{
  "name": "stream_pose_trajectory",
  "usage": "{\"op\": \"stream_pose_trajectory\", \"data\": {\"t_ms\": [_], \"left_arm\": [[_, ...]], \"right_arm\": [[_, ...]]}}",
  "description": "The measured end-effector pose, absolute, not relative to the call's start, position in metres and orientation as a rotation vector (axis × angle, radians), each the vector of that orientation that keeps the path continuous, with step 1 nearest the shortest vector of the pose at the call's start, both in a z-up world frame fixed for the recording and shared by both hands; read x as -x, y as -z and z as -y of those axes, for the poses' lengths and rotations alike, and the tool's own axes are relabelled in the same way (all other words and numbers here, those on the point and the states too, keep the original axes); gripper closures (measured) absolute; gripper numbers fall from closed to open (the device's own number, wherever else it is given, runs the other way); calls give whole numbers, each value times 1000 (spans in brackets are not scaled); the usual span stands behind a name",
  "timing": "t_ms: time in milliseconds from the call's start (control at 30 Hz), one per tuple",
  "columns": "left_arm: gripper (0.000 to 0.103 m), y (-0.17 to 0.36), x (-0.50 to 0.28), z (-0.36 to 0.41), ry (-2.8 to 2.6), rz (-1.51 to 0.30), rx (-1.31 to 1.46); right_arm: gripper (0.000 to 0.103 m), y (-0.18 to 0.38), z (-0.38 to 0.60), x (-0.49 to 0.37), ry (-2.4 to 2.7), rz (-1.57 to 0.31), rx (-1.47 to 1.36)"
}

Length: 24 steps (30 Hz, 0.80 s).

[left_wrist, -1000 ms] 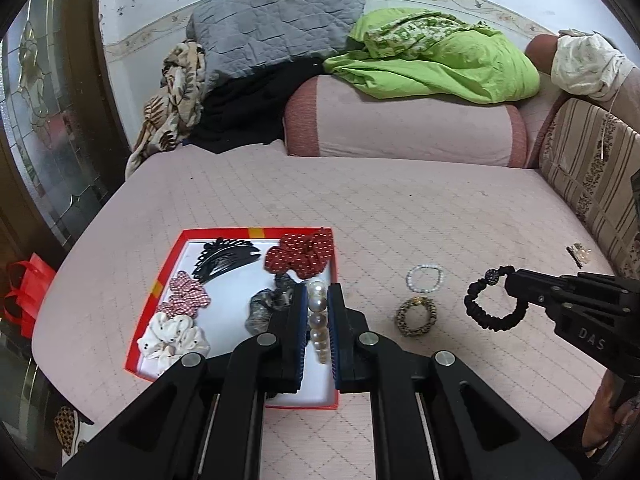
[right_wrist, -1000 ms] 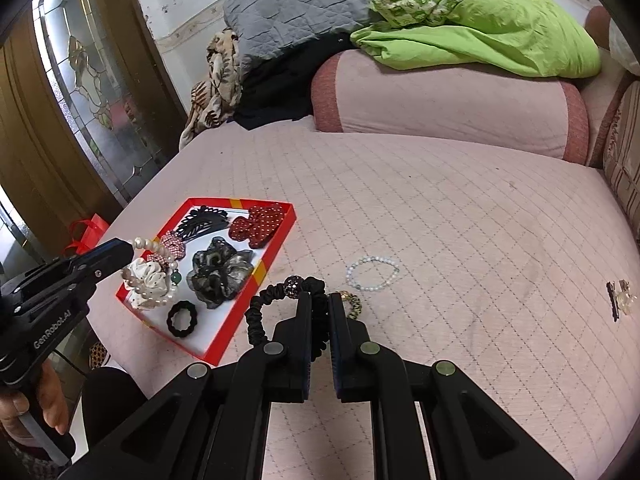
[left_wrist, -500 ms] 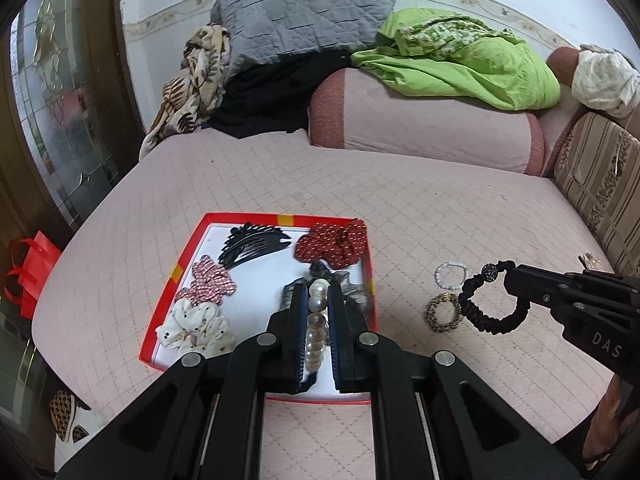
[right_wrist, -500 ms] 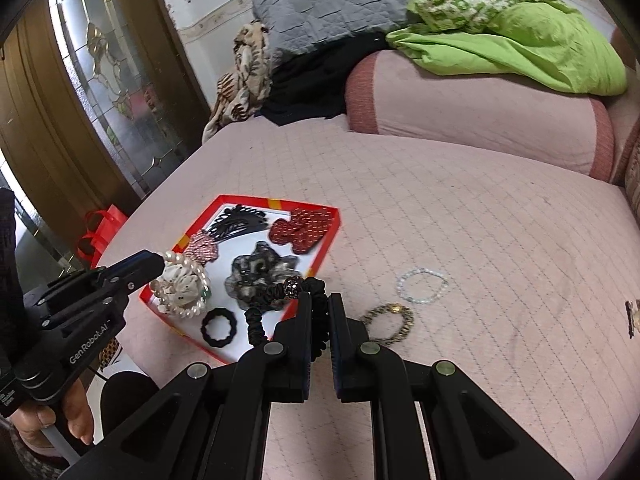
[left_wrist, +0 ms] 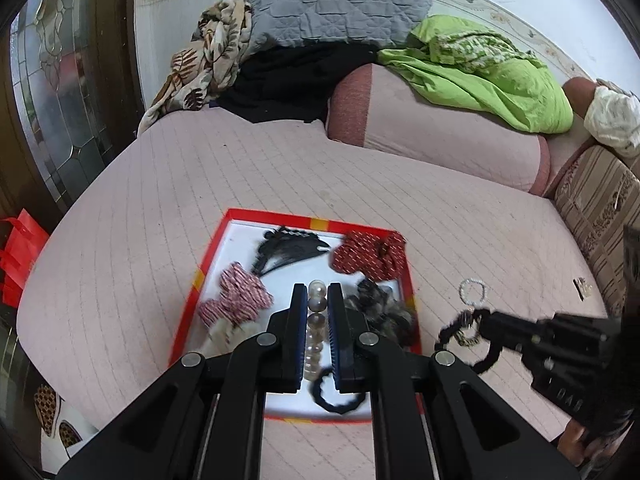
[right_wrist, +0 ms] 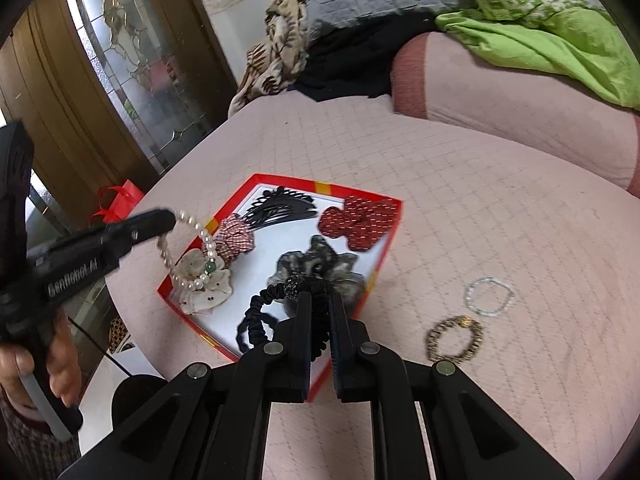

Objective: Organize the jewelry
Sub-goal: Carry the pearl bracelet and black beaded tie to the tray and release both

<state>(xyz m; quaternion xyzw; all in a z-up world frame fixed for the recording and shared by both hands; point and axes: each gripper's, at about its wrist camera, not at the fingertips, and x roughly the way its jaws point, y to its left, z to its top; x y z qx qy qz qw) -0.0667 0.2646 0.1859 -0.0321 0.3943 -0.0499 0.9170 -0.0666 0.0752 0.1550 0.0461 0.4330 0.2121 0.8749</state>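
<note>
A red-rimmed white tray (left_wrist: 208, 258) (right_wrist: 386, 258) lies on the pink bed and holds several hair scrunchies and a black comb (left_wrist: 286, 246). My left gripper (left_wrist: 318, 294) is shut on a pearl bracelet (left_wrist: 314, 332) (right_wrist: 188, 250) and holds it above the tray. My right gripper (right_wrist: 320, 300) is shut on a black beaded hair tie (right_wrist: 260, 312) (left_wrist: 466, 338), over the tray's right edge. A clear bead bracelet (right_wrist: 489, 296) (left_wrist: 472, 291) and a gold-brown bracelet (right_wrist: 454, 338) lie on the bed right of the tray.
A small clip (left_wrist: 582, 286) lies near the striped cushion (left_wrist: 600, 216) at the right. A bolster (left_wrist: 432, 132), green blanket (left_wrist: 480, 68) and grey pillow (left_wrist: 332, 0) are at the back. A glass door (right_wrist: 132, 60) and red bag (left_wrist: 18, 256) are at the left.
Both grippers have moved left toward the tray with their loads. The pearl bracelet now hangs over the tray's middle and the black hair tie has reached the tray's right edge.
</note>
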Motion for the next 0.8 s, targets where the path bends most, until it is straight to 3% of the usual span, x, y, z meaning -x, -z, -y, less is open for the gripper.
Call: {"op": "stream_pose_trajectory", "data": {"t_ms": [800], "left_arm": [[94,-144,-26,-282,131,-925,77]], "right_arm": [[94,-100,-144,20,-513,-997,-101]]}}
